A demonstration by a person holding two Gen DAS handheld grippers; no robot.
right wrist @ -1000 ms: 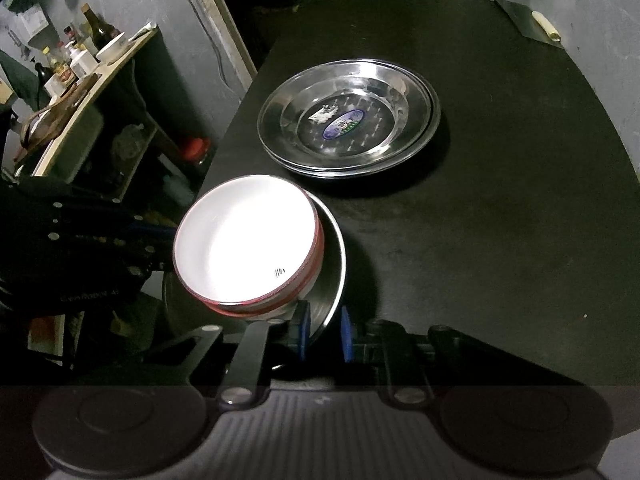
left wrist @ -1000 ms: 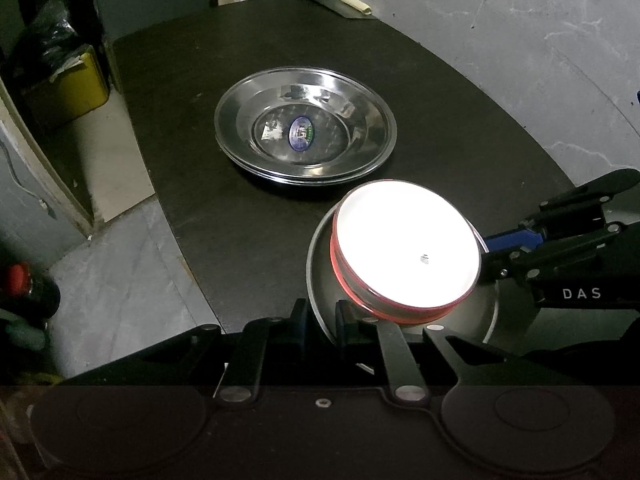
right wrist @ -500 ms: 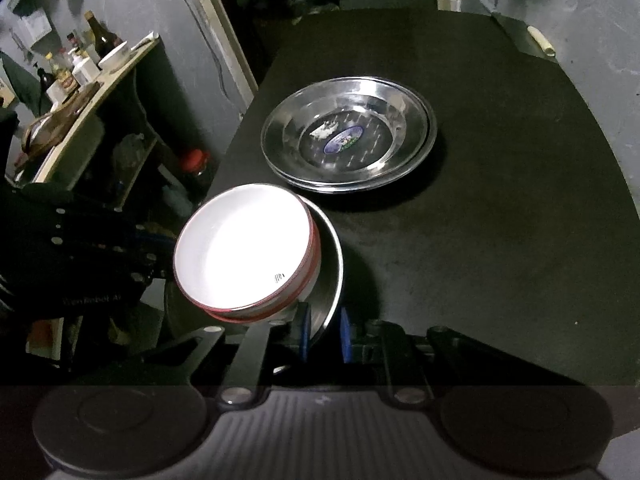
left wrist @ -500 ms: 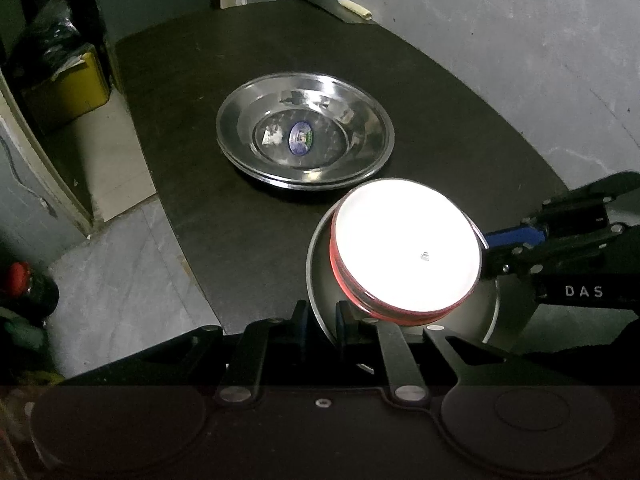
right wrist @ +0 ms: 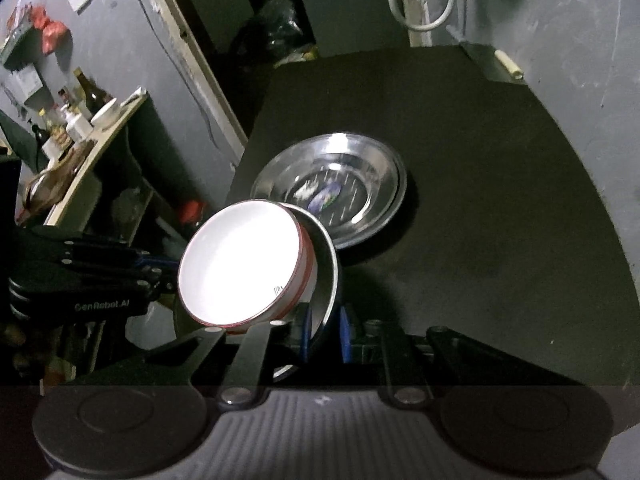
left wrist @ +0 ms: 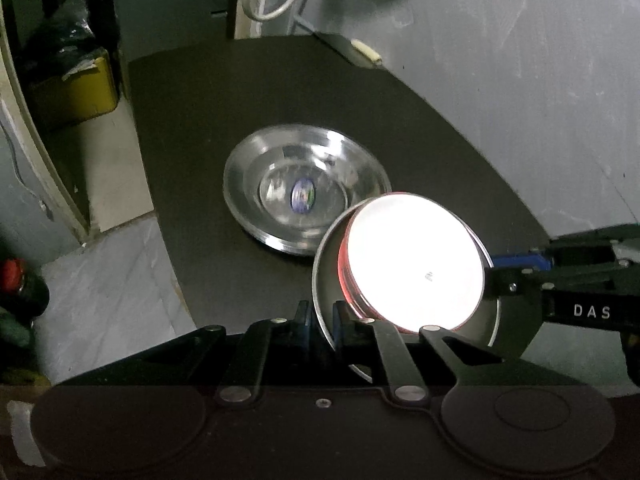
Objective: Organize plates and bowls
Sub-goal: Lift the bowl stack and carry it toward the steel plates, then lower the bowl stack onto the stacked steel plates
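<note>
A steel plate (left wrist: 326, 280) carrying a stack of red-and-white bowls (left wrist: 412, 256) hangs tilted above the black table (left wrist: 248, 92). My left gripper (left wrist: 322, 320) is shut on the plate's near rim, its jaws still closing tighter. At the opposite rim, my right gripper (left wrist: 500, 274) is shut on the plate too. The right wrist view shows that gripper (right wrist: 324, 328) clamping the plate (right wrist: 326, 264), the bowls (right wrist: 240, 264) and the left gripper (right wrist: 168, 272) beyond. A stack of steel plates (left wrist: 280, 200) (right wrist: 360, 184) with a sticker lies mid-table.
A cleaver (left wrist: 356, 52) lies at the table's far edge by the grey wall. A yellow bin (left wrist: 76, 88) and a red-topped object (left wrist: 12, 276) stand on the floor at the left. A cluttered shelf (right wrist: 80, 120) with bottles stands past the table's left side.
Both grippers have risen with the steel plate and its bowls, lifting it off the table. The plate now tilts and overlaps the mid-table stack in view.
</note>
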